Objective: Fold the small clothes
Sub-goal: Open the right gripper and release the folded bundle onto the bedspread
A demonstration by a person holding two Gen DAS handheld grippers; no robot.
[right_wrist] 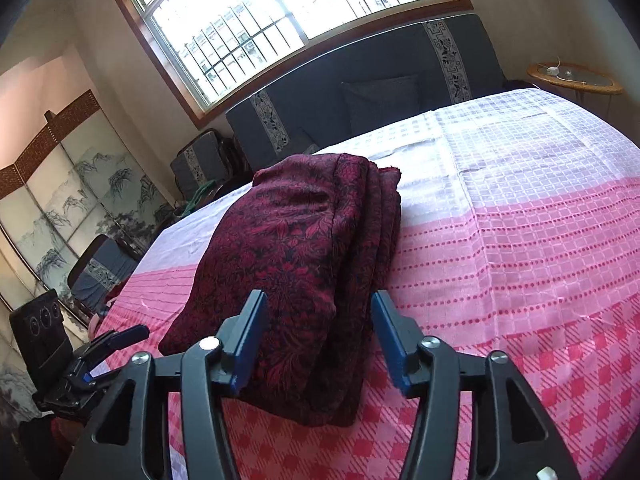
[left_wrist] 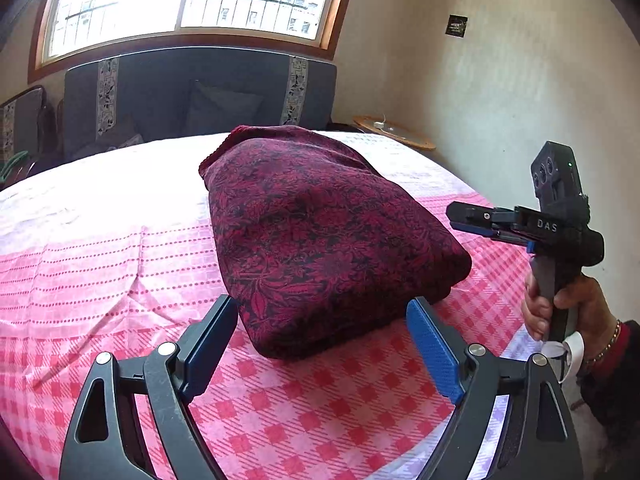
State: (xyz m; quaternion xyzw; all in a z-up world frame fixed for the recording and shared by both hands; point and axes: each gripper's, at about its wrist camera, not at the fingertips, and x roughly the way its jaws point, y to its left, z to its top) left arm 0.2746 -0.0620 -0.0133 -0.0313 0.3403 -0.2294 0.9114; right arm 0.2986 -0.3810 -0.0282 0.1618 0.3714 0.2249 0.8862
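A folded dark red garment (left_wrist: 316,236) is lying on the pink checked bedspread (left_wrist: 120,280), the left gripper (left_wrist: 326,338) gaping before it and the right gripper (left_wrist: 472,222) hovering alongside.

Home bedroom; a bed (right_wrist: 520,220) w/ pink-and-white checked sheet fills most of both views; dark upholstered headboard (right_wrist: 360,92) w/ patterned strips at far end, under a big wood-framed window (right_wrist: 280,12) showing apartment blocks outside; small round side table (right_wrist: 576,78) w/ a white plug or charger far right, by plain plastered wall; folding screen (right_wrist: 60,184) painted w/ ink mountains on the left; dark cushioned chairs (right_wrist: 200,162) near it; folded dark-red floral garment (left_wrist: 320,232) on the bed.
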